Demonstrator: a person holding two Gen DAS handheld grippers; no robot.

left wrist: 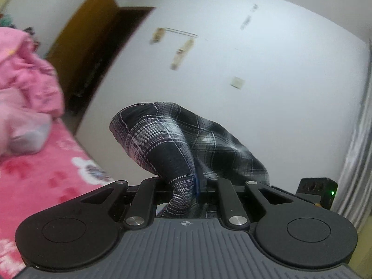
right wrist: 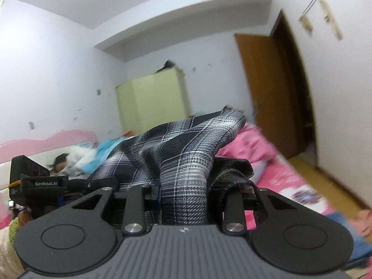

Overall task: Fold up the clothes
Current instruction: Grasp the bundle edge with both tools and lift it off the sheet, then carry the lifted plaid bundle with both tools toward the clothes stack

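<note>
The left gripper (left wrist: 186, 183) fingers are clamped on a bunched fold of the plaid garment (left wrist: 186, 139); the right gripper (right wrist: 183, 193) fingers pinch another thick fold of it, holding the cloth lifted above the pink bed (left wrist: 46, 181), wooden door (right wrist: 267, 88) behind

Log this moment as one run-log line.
left gripper: shut on black-and-white plaid cloth garment | right gripper: shut on it | pink bed below

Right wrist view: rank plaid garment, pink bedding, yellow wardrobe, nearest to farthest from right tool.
1. Plaid garment: clamped in the right tool, draped over it.
2. Pink bedding: just beyond, to the right on the bed.
3. Yellow wardrobe: against the far wall, centre-left.
</note>
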